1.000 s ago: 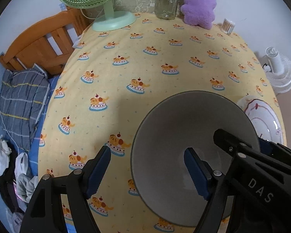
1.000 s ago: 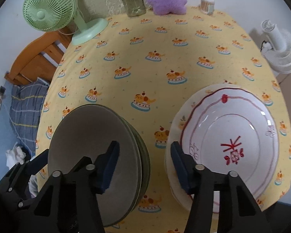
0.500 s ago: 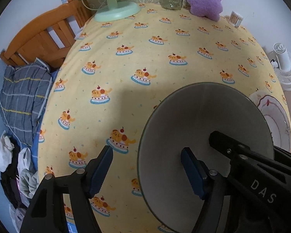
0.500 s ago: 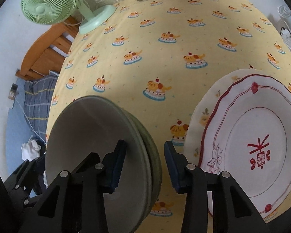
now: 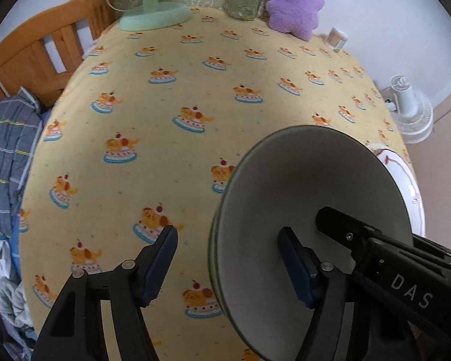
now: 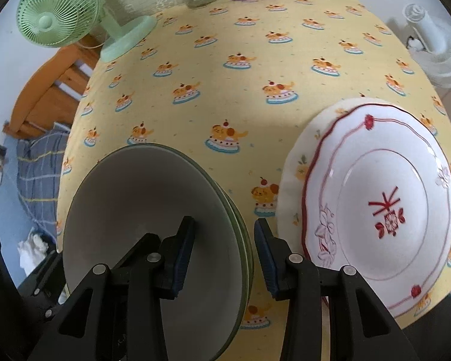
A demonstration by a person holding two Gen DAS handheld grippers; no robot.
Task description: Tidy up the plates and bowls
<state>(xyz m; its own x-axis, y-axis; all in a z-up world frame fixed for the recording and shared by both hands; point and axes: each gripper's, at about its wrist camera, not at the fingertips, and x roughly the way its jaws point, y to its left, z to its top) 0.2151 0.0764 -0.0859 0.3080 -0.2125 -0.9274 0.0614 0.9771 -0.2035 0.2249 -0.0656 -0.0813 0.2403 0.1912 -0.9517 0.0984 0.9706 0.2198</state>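
- Left wrist view: the left gripper (image 5: 227, 266) has dropped closer to the grey bowl stack (image 5: 309, 210) than a second ago. Its jaws are closing and straddle the stack's left rim, pads not yet pressing, so a two-handed grip is probably being set up.
- Left wrist view, count: one stack, on the tablecloth (image 5: 195, 90); past its right side, one edge of the white plate (image 5: 406, 180).
- Right wrist view: the right gripper (image 6: 222, 255) has narrowed and now brackets the stack's right rim, pads apart from it.
- Right wrist view, count: at least three nested rims; two plates stacked right of the bowls.
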